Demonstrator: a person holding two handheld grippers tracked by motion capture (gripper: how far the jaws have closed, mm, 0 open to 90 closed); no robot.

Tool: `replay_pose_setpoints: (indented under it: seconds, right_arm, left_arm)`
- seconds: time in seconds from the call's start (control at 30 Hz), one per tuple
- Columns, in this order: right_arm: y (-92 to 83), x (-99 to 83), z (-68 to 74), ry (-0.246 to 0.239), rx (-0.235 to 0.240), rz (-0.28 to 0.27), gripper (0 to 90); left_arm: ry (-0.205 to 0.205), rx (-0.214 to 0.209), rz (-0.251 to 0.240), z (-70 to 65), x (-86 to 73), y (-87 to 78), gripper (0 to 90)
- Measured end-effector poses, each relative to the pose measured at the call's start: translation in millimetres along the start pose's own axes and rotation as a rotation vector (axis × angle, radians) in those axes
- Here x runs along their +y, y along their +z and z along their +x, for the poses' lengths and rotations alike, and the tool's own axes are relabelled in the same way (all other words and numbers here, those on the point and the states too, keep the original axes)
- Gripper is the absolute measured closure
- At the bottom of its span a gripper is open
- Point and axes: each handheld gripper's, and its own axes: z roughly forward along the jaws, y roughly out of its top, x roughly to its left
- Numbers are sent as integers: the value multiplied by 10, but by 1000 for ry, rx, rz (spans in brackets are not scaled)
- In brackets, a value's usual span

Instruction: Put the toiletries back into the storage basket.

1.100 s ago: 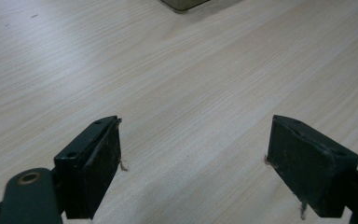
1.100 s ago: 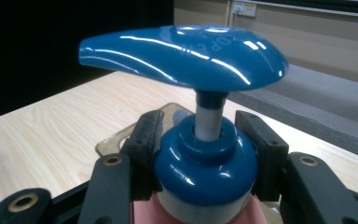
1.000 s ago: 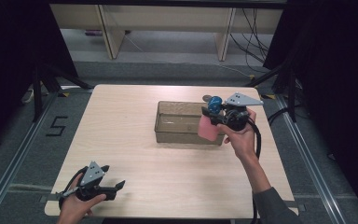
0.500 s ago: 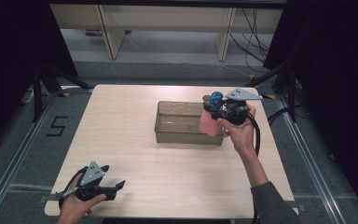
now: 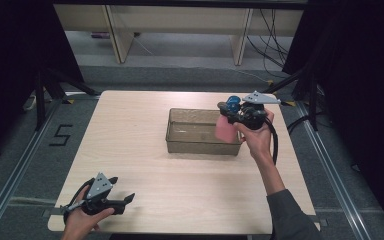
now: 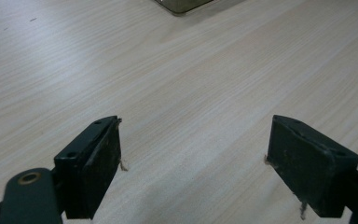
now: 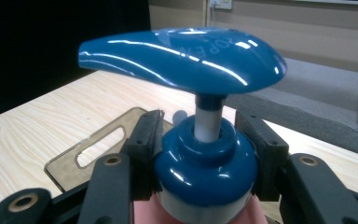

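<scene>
- Jaws of the right gripper clamp the blue collar of a pink pump bottle; in the right gripper view one black pad presses each side of that collar, just below the white stem; the blue pump head spreads wide above the pads, its spout end tapering toward the left of that view
- From the high view, the right gripper carries the bottle over the right end of the clear brown bin; the pink body hangs down against the bin's right part, though whether its base touches the bin floor I cannot tell; the bottle stands roughly upright, pump head uppermost
- The person's right hand wraps the gripper's handle from the near side; a cable loops down beside the wrist
- Bin sits right of centre on the pale wooden table; a handle slot in its rim shows in the right gripper view, below and left of the bottle's collar
- Jaws of the left gripper stand wide apart with nothing between them; bare tabletop lies under them, and a corner of the bin shows far off at the top edge of the left gripper view
- Left gripper rests low at the near left corner of the table, held by the left hand, well apart from the bin and the bottle
</scene>
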Motion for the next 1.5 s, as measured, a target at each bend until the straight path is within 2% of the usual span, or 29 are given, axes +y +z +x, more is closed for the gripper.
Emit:
replay_pose_setpoints:
  seconds: [0.1,0.17,0.23,0.27,0.3,0.5,0.6,0.67,0.7,0.77,0.83,0.87,0.9,0.93,0.97,1.0,1.03,1.07,1.1,1.13,1.17,1.2,1.23,1.27,1.3,1.4,1.43,1.47,1.5]
  right_arm:
    - [20,-10,-20,6,-2,0,533]
    - [29,-18,-18,24,-2,10,533]
    - [46,-28,-56,-21,-12,5,533]
    - [51,-34,-44,1,-5,22,533]
    - [64,-42,-49,-1,3,18,533]
    - [103,-89,-58,10,-6,25,533]
    - [114,-105,-89,-21,-21,24,533]
    - [133,-132,-80,16,-13,35,533]
    - [150,-144,-104,-12,-17,25,533]
    - [163,-172,-97,19,-16,43,533]
    - [187,-197,-121,-6,-26,39,533]
    - [189,-206,-110,14,-24,54,533]
    - [201,-222,-117,20,-27,58,533]
    - [211,-233,-138,5,-22,54,533]
    - [211,-246,-130,27,-21,63,533]
    - [208,-251,-134,24,-32,66,533]
    - [222,-264,-152,17,-18,63,533]
    - [220,-270,-154,12,-20,67,533]
    - [225,-279,-158,10,-20,63,533]
    - [228,-286,-152,18,-24,61,533]
    - [227,-292,-141,24,-20,69,533]
    - [232,-294,-149,11,-15,69,533]
    - [234,-301,-147,8,-20,74,533]
    - [241,-310,-149,-1,-36,60,533]
    - [241,-321,-135,21,-19,74,533]
    - [252,-351,-143,5,-21,88,533]
    - [260,-369,-126,26,-18,93,533]
    - [268,-379,-150,-5,-21,91,533]
    - [269,-386,-144,2,-17,100,533]
  left_arm:
    - [19,4,19,19,10,-14,170]
    - [6,-3,-1,6,3,-3,170]
    - [6,-2,3,9,3,-6,171]
    - [8,-2,3,13,5,-5,170]
    - [18,-3,9,21,7,-7,170]
    - [11,-2,3,16,7,-7,171]
    - [3,-4,0,6,1,-6,171]
    - [21,-2,10,21,11,-10,171]
    - [4,-2,-5,5,7,-2,171]
    - [2,-4,-1,1,3,-8,171]
    - [17,-3,8,20,11,-15,171]
    - [23,-2,11,27,12,-18,171]
    - [6,-4,-3,11,7,-11,171]
    - [9,0,1,11,5,-15,171]
    - [18,0,3,18,8,-16,171]
    - [9,-2,-1,13,11,-14,171]
    - [5,-2,1,11,12,-15,171]
    - [34,3,3,29,17,-17,171]
    - [1,-3,-13,2,10,-10,171]
    - [-10,-5,-14,-6,5,-10,171]
    - [-4,-2,-7,0,9,-16,171]
    - [23,-3,8,24,16,-24,171]
    - [24,-1,5,24,17,-22,171]
    - [-1,3,-4,1,11,-21,171]
    - [-2,3,-4,-1,9,-23,171]
    - [21,-2,-2,26,18,-24,171]
    - [14,-3,-8,18,16,-22,171]
    - [2,-4,-14,6,12,-20,171]
    - [-1,-1,-10,0,10,-25,171]
